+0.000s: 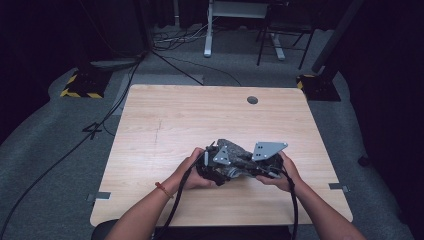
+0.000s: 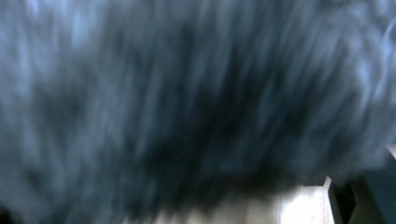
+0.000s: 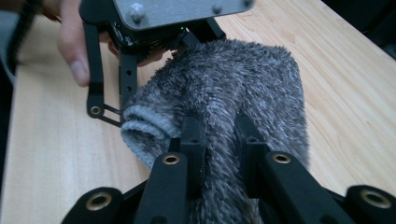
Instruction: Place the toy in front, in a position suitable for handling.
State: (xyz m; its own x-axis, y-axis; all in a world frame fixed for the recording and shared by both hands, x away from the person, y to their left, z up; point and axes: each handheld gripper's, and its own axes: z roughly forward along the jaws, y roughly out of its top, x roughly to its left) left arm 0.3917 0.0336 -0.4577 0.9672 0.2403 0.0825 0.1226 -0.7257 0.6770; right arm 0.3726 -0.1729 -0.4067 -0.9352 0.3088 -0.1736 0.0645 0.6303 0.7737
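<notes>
A fuzzy grey sock (image 1: pixel 239 152) hangs just above the wooden table (image 1: pixel 200 115), near its front edge, stretched between both grippers. My right gripper (image 3: pixel 218 126) is shut on the sock (image 3: pixel 243 79), its two black fingers pinching the pile. My left gripper (image 1: pixel 216 167) is shut on the sock's other end. In the right gripper view it comes in from the top with its grey plate, next to the ribbed cuff (image 3: pixel 140 123). Blurred grey fur (image 2: pixel 187 93) lies close against the left gripper view. In the high view my right gripper (image 1: pixel 260 162) sits under its grey plate.
A round cable hole (image 1: pixel 252 100) sits at the table's far edge. Beyond the table are floor cables, a white desk leg (image 1: pixel 207 35) and two stand bases with yellow-black stripes (image 1: pixel 82 85). Cables trail from both grippers off the near edge.
</notes>
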